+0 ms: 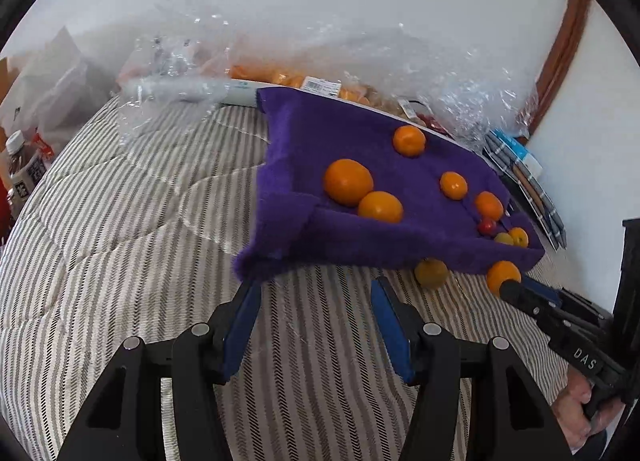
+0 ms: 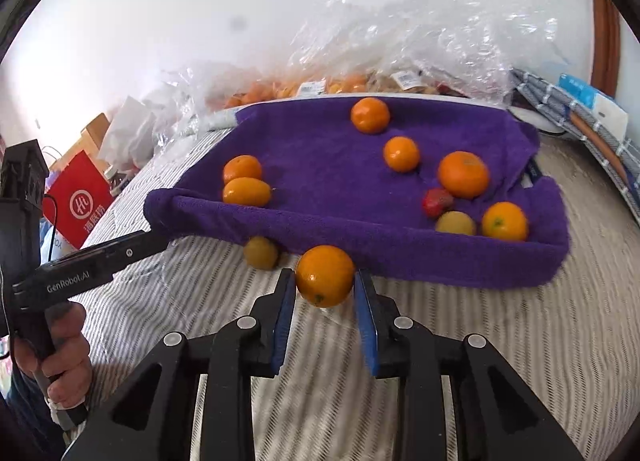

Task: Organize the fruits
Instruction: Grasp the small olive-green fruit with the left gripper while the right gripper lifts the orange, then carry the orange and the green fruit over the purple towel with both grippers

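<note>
A purple towel (image 1: 360,165) (image 2: 320,165) lies on the striped bed with its near edge raised. Several oranges (image 1: 348,181) (image 2: 463,174), a small red fruit (image 2: 437,202) and a yellowish fruit (image 2: 455,223) rest on it. My right gripper (image 2: 324,281) is shut on an orange (image 2: 325,275) just in front of the towel edge; that orange also shows in the left wrist view (image 1: 503,275). A yellow-green fruit (image 1: 431,273) (image 2: 261,252) lies on the bed by the towel edge. My left gripper (image 1: 314,285) is open, its left finger under the towel's near corner.
Clear plastic bags with more fruit (image 1: 288,79) (image 2: 320,85) lie behind the towel against the wall. Folded checked cloths and a blue-white box (image 2: 592,109) are at right. A red bag (image 2: 78,197) and bottles (image 1: 22,165) stand left of the bed.
</note>
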